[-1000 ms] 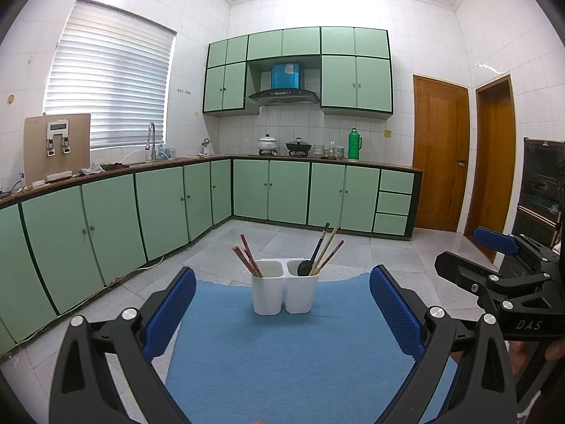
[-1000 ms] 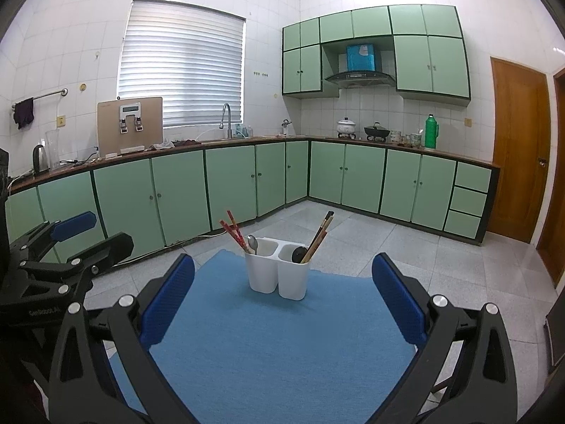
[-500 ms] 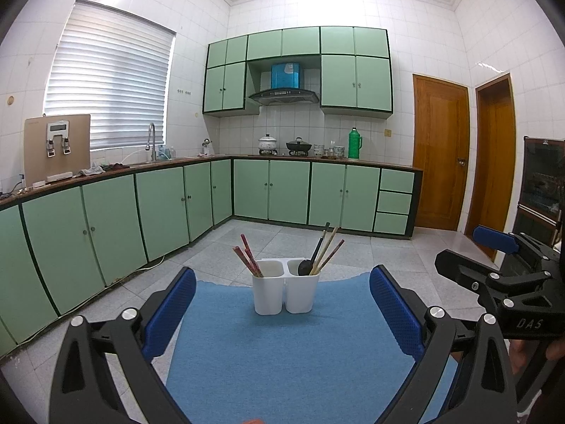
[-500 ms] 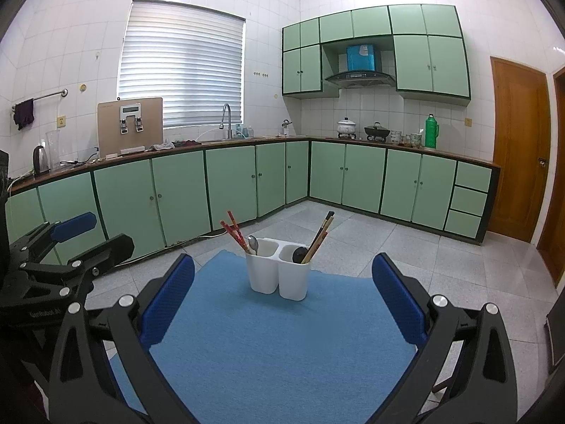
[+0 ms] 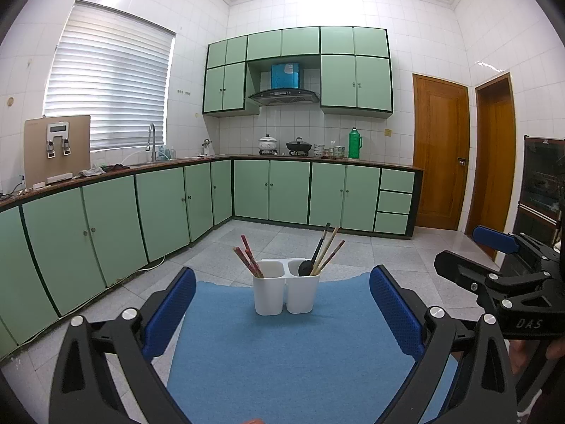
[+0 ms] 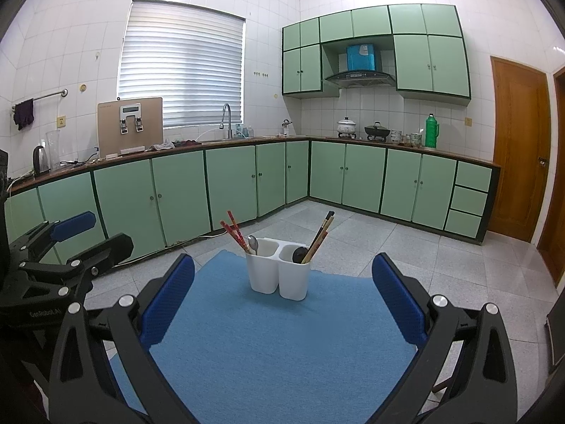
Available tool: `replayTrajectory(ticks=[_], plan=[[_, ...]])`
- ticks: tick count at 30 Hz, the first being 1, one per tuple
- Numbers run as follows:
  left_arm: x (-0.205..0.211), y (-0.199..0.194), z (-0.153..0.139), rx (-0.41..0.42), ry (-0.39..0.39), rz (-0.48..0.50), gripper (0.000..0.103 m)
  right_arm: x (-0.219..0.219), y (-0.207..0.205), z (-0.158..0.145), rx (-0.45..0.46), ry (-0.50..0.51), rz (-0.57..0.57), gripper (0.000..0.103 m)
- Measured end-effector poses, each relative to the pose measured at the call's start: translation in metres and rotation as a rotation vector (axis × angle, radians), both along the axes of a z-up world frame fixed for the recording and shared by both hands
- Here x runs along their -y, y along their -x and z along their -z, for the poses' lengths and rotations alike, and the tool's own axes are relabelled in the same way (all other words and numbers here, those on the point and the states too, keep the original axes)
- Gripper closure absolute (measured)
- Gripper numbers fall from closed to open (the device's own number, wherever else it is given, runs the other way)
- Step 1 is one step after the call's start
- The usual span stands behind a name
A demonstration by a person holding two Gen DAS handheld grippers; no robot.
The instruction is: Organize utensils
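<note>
A white two-compartment utensil holder (image 5: 285,290) (image 6: 278,272) stands at the far end of a blue mat (image 5: 289,360) (image 6: 275,346). Its left compartment holds red chopsticks (image 5: 247,256) (image 6: 233,231) and a metal spoon (image 6: 253,244). The right compartment holds a black ladle (image 5: 305,268) (image 6: 299,253) and wooden chopsticks (image 5: 327,250) (image 6: 319,235). My left gripper (image 5: 282,312) is open and empty, well short of the holder. My right gripper (image 6: 282,305) is open and empty too, beside the left one.
Green kitchen cabinets (image 5: 169,208) run along the left and back walls, with a sink tap (image 5: 152,141) and pots (image 5: 299,146) on the counter. Wooden doors (image 5: 441,152) are at the right. A grey tiled floor (image 5: 356,247) lies beyond the mat.
</note>
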State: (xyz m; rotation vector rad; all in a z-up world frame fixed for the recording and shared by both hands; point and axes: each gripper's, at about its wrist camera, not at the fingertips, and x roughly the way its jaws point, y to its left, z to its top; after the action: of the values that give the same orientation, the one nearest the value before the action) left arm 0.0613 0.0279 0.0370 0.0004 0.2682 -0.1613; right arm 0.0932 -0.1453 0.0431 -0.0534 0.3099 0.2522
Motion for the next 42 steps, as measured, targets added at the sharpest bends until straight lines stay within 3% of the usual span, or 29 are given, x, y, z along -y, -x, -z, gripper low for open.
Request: replayTrajectory(ticks=[42], plan=[[-0.0022,-0.0013,-0.0030,-0.001,-0.005,0.004,0.006,-0.0011,-0.0005,0.0019,-0.004,-0.002,-0.001,0.005]])
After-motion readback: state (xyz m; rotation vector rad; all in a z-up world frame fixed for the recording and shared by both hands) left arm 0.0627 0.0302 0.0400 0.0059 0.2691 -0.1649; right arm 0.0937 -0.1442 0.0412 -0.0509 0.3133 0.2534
